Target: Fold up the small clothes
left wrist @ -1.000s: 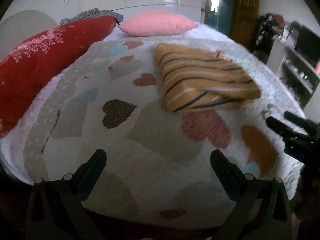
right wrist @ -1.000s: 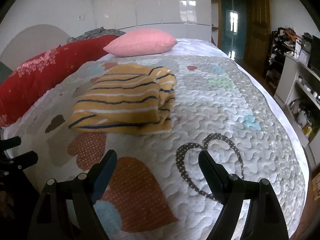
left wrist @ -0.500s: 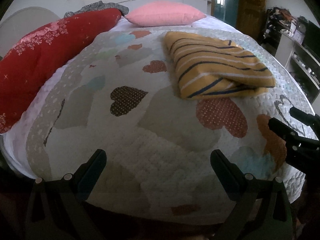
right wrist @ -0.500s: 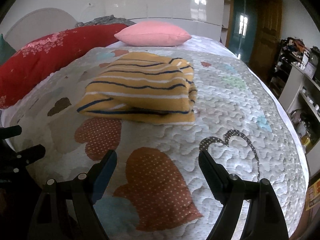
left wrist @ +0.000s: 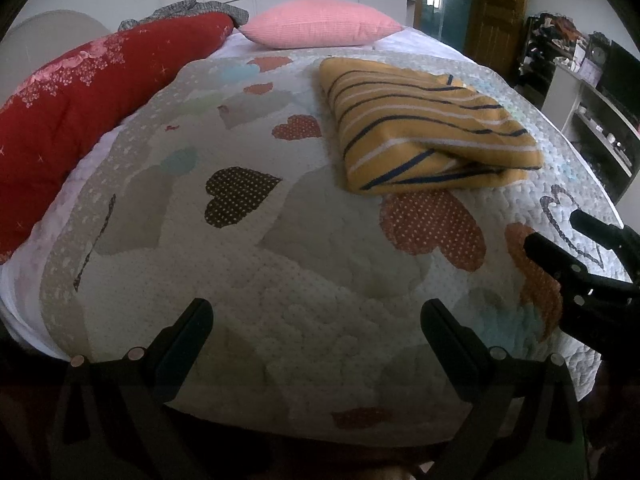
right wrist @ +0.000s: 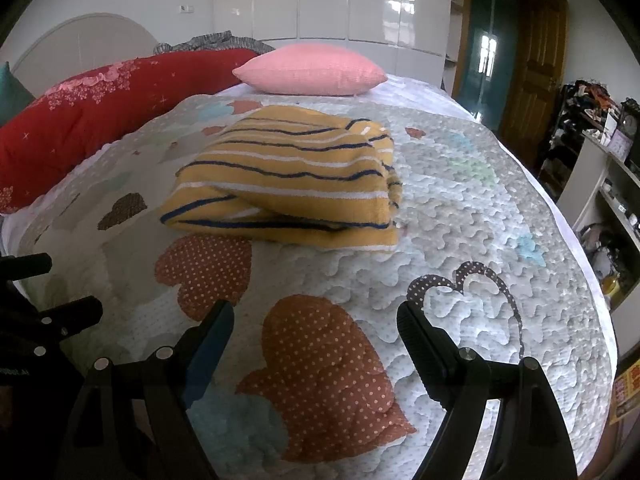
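Note:
A yellow garment with navy and white stripes (left wrist: pixel 420 128) lies folded into a thick rectangle on the heart-patterned quilt (left wrist: pixel 280 248). It also shows in the right wrist view (right wrist: pixel 296 176). My left gripper (left wrist: pixel 316 320) is open and empty, near the quilt's front edge, well short of the garment. My right gripper (right wrist: pixel 316 320) is open and empty, also short of the garment. The right gripper shows at the right edge of the left wrist view (left wrist: pixel 576 240). The left gripper shows at the left edge of the right wrist view (right wrist: pixel 56 292).
A pink pillow (right wrist: pixel 312 70) lies at the head of the bed. A red floral duvet roll (left wrist: pixel 80 92) runs along the left side. Shelves with clutter (right wrist: pixel 608 184) stand to the right, with a wooden door (right wrist: pixel 532 76) beyond.
Both grippers have pulled back and tilted a little, so the folded garment sits slightly lower and closer in the views. The garment itself has not moved. Both grippers stay open.

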Available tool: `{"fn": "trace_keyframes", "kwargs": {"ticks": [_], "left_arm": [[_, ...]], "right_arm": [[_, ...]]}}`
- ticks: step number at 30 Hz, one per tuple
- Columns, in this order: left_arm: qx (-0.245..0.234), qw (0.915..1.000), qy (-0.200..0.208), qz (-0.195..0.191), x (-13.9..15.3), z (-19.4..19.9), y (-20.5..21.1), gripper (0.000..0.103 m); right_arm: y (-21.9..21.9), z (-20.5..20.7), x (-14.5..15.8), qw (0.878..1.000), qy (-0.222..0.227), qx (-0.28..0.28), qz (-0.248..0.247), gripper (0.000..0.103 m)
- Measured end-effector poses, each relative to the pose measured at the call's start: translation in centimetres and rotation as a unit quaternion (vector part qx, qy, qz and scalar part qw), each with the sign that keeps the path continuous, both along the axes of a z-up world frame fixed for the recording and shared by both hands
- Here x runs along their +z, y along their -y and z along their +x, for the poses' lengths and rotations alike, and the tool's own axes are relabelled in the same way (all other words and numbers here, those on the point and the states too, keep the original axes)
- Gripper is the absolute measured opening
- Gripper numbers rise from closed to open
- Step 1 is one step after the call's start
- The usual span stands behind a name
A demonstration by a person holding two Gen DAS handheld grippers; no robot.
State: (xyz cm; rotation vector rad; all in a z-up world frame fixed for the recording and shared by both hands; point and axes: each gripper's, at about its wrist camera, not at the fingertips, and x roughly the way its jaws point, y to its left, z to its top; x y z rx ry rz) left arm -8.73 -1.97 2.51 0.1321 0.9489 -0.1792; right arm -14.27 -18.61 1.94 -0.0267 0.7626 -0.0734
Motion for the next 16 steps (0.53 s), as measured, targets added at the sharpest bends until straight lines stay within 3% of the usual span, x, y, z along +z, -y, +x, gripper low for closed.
{"fn": "trace_keyframes", "kwargs": {"ticks": [16], "left_arm": [[-0.013,0.9997,-0.006,-0.018,-0.6,0.0,0.3,0.103]], "right_arm": [[-1.1,-0.1,0.0,1.000,0.005,0.011,-0.013,0.087]]}}
